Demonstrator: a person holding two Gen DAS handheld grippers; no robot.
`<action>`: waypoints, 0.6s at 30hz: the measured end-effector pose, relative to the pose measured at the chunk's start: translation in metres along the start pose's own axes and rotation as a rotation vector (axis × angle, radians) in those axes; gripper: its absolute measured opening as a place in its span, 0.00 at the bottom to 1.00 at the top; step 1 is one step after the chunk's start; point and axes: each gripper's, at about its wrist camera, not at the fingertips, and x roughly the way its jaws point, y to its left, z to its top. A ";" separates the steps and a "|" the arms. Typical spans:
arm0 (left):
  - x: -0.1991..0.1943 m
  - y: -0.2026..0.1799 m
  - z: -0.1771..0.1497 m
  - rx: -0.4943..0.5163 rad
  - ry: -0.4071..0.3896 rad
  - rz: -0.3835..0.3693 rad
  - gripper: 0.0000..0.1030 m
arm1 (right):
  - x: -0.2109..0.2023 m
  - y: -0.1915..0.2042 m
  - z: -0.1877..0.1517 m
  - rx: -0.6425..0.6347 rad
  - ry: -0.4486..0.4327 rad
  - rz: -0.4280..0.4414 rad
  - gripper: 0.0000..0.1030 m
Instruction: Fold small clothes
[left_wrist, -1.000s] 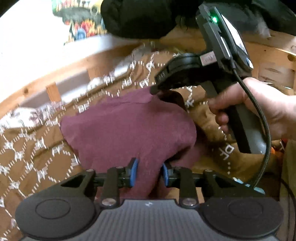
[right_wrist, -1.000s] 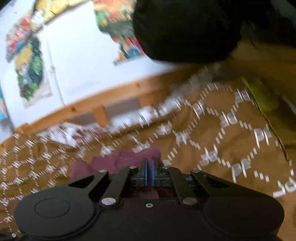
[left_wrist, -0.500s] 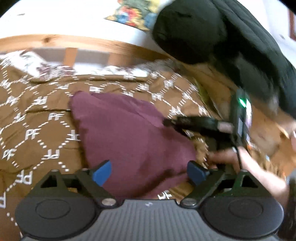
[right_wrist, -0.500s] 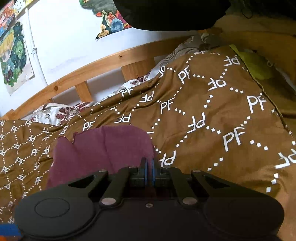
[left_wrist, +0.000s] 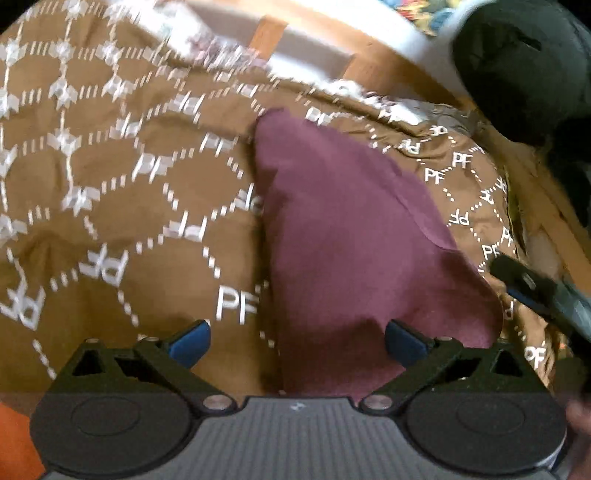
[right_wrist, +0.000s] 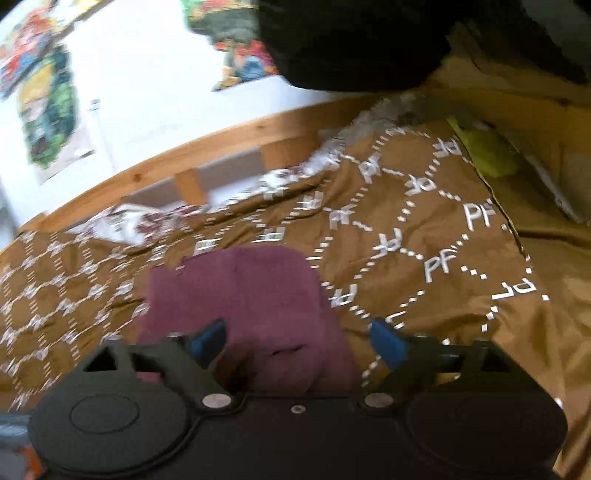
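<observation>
Cloth (left_wrist: 354, 236), maroon and lying in a rough fold, is spread on the brown blanket (left_wrist: 122, 206) right in front of both your claws.

Your left gripper (left_wrist: 297, 343) has its jaws opening and already wide; the blue pads (left_wrist: 190, 341) press on nothing, and the cloth's near edge lies between and under them, loose. Your right gripper (right_wrist: 297, 341) has its jaws opening too, with the blue pads (right_wrist: 388, 345) well apart and the cloth's near end between them, not pinched. From the left wrist view you can see the tip of the right gripper (left_wrist: 535, 291) at the far right, just beside the cloth's right corner.

Past the cloth, the blanket with its white "PF" print runs on to a patterned white sheet (right_wrist: 125, 225) and a wooden bed rail (right_wrist: 221, 151). Behind the rail is a white wall (right_wrist: 147, 92) with bright posters (right_wrist: 48, 122). A black bundle (right_wrist: 351, 40) hangs in at the top, and something yellow-green (right_wrist: 487, 151) lies at the blanket's far right edge.
</observation>
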 end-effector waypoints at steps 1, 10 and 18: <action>-0.001 0.005 -0.003 -0.027 0.010 -0.014 0.99 | -0.008 0.006 -0.001 -0.034 0.001 0.018 0.93; -0.002 0.030 0.000 -0.170 0.020 -0.014 0.99 | -0.021 0.045 -0.019 -0.282 0.164 0.091 0.99; 0.006 0.022 0.000 -0.132 0.039 -0.010 0.99 | 0.007 0.050 -0.029 -0.327 0.248 -0.111 0.99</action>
